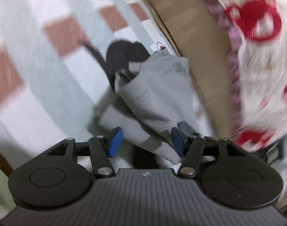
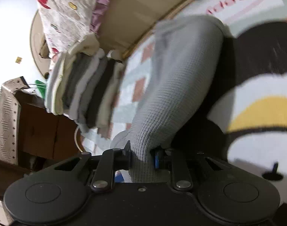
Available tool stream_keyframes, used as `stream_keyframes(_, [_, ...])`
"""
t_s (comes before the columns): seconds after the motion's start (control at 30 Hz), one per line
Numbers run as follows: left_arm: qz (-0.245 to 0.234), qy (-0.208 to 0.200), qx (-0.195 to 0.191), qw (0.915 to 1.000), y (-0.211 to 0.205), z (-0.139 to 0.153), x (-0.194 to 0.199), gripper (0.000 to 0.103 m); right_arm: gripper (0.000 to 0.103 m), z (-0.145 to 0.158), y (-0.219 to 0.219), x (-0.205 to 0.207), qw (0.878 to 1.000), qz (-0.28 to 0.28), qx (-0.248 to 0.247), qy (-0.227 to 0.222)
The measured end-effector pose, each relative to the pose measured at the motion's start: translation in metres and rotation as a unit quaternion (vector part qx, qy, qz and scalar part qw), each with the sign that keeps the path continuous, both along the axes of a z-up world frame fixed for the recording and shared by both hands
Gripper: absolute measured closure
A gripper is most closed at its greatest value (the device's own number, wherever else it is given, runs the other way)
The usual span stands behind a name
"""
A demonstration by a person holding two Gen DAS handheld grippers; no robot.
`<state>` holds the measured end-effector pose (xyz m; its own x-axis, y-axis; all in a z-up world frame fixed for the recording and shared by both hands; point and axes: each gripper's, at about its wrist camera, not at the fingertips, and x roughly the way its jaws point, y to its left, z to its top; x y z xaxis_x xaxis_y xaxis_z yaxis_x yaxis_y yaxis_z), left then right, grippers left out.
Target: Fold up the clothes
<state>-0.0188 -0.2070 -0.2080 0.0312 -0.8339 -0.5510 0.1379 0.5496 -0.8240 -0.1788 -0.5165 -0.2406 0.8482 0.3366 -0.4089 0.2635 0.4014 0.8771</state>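
Looking along the left wrist view: the left gripper (image 1: 146,141) has its blue-padded jaws spread wide, with a grey waffle-knit garment (image 1: 158,101) draped between them; the cloth brushes the pad on the right of the view, but nothing pinches it.
Garment in this view: it trails away from the jaws in a bunched, twisted strip across a pale bedsheet printed with brown squares and a black cat (image 1: 49,60), ending near a tan headboard panel (image 1: 190,28).
Beside it: a white fleecy blanket with red prints and a purple frill (image 1: 260,60) lies against the panel.
Right wrist view: the right gripper (image 2: 142,160) has its jaws clenched on a gathered end of the same grey garment (image 2: 173,86), which rises from the grip in a broad band over the sheet.
Stack: a pile of folded clothes in grey, cream and black layers (image 2: 87,90) sits near the bed edge, next to the blanket.
Progress: the pile shows several pieces already lying folded; the grey garment is not folded, being lifted, bunched and stretched between the grippers, so its folding is judged to be in hand or about to be.
Hard to make out: both views are motion-blurred, the garment's full outline is cut off, what kind of garment it is cannot be told, and no further unfolded clothes are visible.
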Motion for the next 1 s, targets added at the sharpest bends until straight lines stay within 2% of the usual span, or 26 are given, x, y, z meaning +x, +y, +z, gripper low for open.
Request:
stream_keyframes(0.1, [0.045,0.064,-0.036,0.9962,0.004,-0.006,-0.005,0.042,0.078,0.007,-0.005,0.003,1.000,-0.012,0.027,-0.002])
stream_keyframes(0.13, [0.060,0.084,-0.047,0.9936,0.005,-0.008,-0.007,0.038,0.078,0.007,-0.007,0.004,0.999,-0.017,0.038,-0.003])
stream_keyframes(0.17, [0.074,0.104,-0.058,0.9901,0.005,-0.009,-0.008,0.035,0.078,0.008,-0.008,0.004,0.999,-0.021,0.049,-0.003])
stream_keyframes(0.27, [0.114,0.149,-0.089,0.9783,0.002,-0.013,-0.020,0.034,0.078,0.007,-0.015,0.007,0.994,-0.040,0.099,-0.002])
stream_keyframes(0.37, [0.124,0.125,-0.091,0.9802,-0.013,-0.008,-0.030,0.031,0.078,0.008,-0.023,0.007,0.989,-0.051,0.135,-0.005])
stream_keyframes(0.43, [0.155,0.103,-0.086,0.9787,-0.020,-0.005,-0.036,0.030,0.078,0.009,-0.025,0.009,0.986,-0.057,0.157,-0.008])
stream_keyframes(0.53, [0.211,0.072,-0.099,0.9698,-0.026,-0.004,-0.044,0.030,0.078,0.005,-0.028,0.004,0.979,-0.070,0.194,-0.006])
stream_keyframes(0.63, [0.243,0.057,-0.106,0.9627,-0.031,-0.004,-0.046,0.030,0.078,0.000,-0.030,-0.002,0.969,-0.083,0.231,-0.003])
stream_keyframes(0.7, [0.254,0.076,-0.111,0.9578,-0.031,-0.004,-0.049,0.030,0.078,-0.004,-0.031,-0.006,0.962,-0.091,0.256,-0.001])
stream_keyframes(0.77, [0.251,0.114,-0.113,0.9544,-0.030,-0.005,-0.061,0.029,0.078,-0.007,-0.032,-0.009,0.954,-0.108,0.280,-0.001])
stream_keyframes(0.9, [0.264,0.125,-0.128,0.9479,-0.033,-0.009,-0.072,0.028,0.078,-0.006,-0.035,-0.012,0.944,-0.120,0.306,-0.005])
stream_keyframes(1.0, [0.269,0.144,-0.150,0.9405,-0.041,-0.015,-0.066,0.027,0.078,-0.011,-0.036,-0.013,0.932,-0.130,0.339,-0.009])
